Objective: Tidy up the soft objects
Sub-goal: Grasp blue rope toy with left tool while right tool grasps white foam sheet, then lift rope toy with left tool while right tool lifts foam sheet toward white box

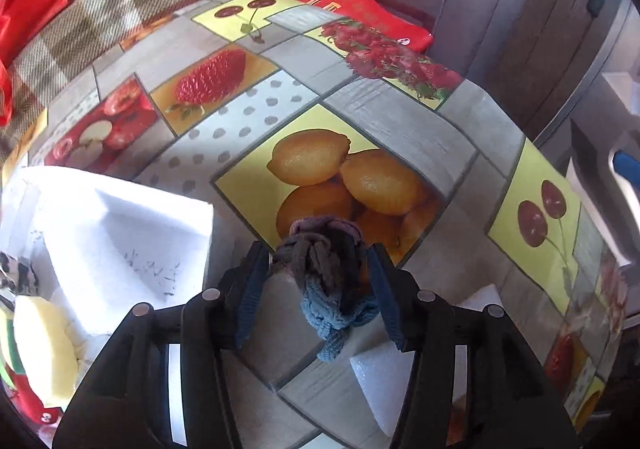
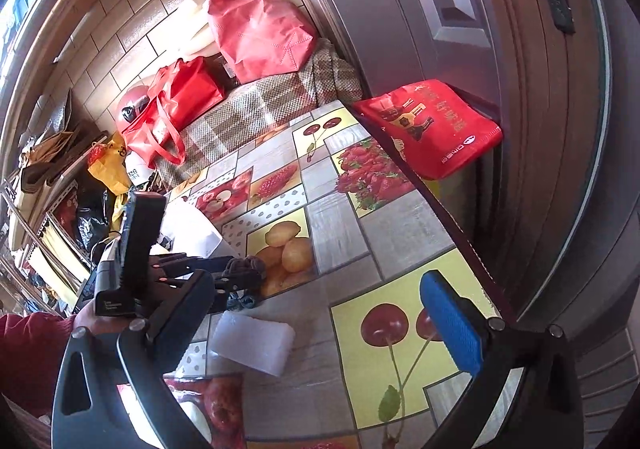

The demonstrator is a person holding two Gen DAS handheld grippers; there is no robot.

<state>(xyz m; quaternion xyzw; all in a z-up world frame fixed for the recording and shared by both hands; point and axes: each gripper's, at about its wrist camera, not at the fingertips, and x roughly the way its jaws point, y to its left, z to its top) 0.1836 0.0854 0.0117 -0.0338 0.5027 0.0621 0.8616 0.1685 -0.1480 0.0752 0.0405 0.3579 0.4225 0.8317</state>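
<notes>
Jaws, left gripper [image 1: 318,281]: spread, a knitted bundle [image 1: 326,281] between them; the right pad seems to touch it, the left stands apart, and whether it is pinched cannot be told. Bundle: purple-brown top, blue lower end, hanging or resting just over the desk [image 1: 400,121]; its underside is hidden. In the right wrist view the same gripper [image 2: 236,281] blocks most of the bundle [image 2: 244,269].

Jaws, right gripper [image 2: 320,321]: wide apart, nothing between; blue pad clear on one side, the other in shadow.

Foam block [image 2: 252,341]: white, flat on the desk near the right gripper; in the left view only its corner [image 1: 384,381] shows behind a finger.

Foam tray [image 1: 120,233]: white, open, at the desk's left edge; faint marks inside, unreadable.

Sponge [image 1: 44,349]: yellow, just beside the tray, cut off by the frame.

Desk cloth: fruit pictures, lemons under the bundle.

Red bag [image 2: 436,129]: off the far corner, print too small to read.

Left hand [image 2: 96,319]: partly seen, red sleeve.
</notes>
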